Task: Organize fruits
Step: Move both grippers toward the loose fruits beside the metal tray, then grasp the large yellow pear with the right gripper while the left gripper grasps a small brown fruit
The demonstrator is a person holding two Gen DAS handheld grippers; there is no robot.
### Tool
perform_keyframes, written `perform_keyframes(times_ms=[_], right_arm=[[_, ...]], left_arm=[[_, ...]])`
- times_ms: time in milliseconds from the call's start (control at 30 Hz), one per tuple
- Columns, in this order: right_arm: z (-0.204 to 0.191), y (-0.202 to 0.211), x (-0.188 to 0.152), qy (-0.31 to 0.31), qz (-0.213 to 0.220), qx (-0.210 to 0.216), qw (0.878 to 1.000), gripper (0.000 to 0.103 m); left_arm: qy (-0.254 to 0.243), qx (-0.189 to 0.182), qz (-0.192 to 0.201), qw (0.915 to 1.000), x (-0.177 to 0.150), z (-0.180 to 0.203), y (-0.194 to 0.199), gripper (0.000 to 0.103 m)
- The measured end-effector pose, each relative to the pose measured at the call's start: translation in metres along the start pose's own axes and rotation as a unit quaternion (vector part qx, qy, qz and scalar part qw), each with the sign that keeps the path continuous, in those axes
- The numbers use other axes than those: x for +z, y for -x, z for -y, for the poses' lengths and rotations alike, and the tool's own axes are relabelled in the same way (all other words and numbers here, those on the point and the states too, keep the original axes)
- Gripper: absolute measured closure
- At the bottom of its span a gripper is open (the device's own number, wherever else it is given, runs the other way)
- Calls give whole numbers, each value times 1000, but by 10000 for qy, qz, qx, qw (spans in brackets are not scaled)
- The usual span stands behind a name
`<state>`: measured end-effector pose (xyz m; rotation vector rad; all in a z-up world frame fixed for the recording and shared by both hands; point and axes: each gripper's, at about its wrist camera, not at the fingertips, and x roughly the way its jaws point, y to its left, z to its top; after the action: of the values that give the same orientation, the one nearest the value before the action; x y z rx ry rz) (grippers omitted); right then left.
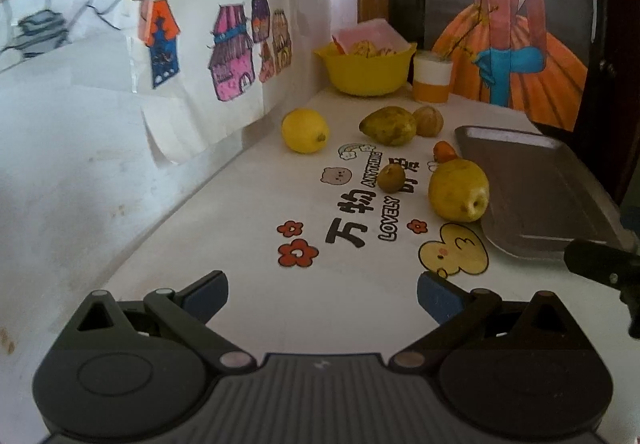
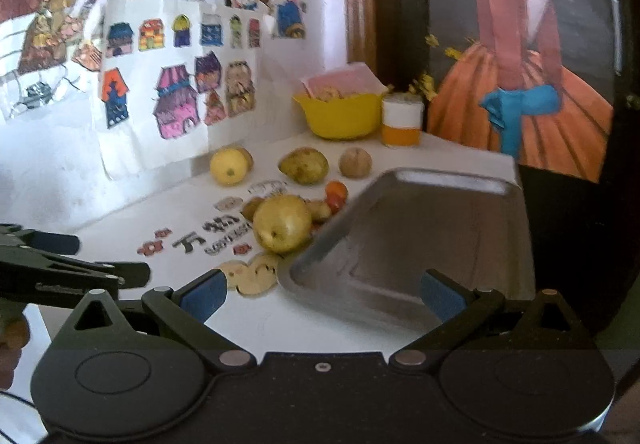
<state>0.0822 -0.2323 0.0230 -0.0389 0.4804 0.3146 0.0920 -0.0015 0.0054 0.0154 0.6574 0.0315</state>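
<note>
Two sets of tongs hover over a white bench (image 1: 248,244) printed with cartoon flowers and lettering. Both the left tongs (image 1: 322,298) and the right tongs (image 2: 322,298) are spread wide and grip nothing. Largest on the bench is a grey metal tray (image 1: 536,188), bare inside, lying along the right side. At the far end, against the wall, sits a yellow bowl (image 1: 366,74) holding some items too blurred to name, with a white and orange cup (image 1: 432,78) just beside it on the right. Loose fruit lies between the tongs and the bowl. A yellow pear (image 1: 458,190) rests nearest, touching or almost touching the tray's left edge. Farther back, a lemon (image 1: 305,131) sits close to the wall on the left. A speckled green mango-like fruit (image 1: 388,125) lies to its right, touching a round brown fruit (image 1: 428,121). A small olive-brown fruit (image 1: 391,177) sits on the lettering, left of the pear. Smallest, an orange-red fruit (image 1: 444,151) lies by the tray's far left corner. Children's coloured drawings (image 1: 232,52) cover the left wall.
</note>
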Motion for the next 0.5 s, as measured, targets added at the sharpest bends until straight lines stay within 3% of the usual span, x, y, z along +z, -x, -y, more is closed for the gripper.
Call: perform_keyframes(times_ms=[267, 500], right_arm=[[5, -32, 36, 788, -273, 589, 9948, 1], [-6, -69, 44, 1428, -517, 650, 9863, 1]], left_arm=[[-77, -254, -11, 9996, 50, -3, -29, 0], [-134, -729, -127, 9972, 76, 0, -68, 1]])
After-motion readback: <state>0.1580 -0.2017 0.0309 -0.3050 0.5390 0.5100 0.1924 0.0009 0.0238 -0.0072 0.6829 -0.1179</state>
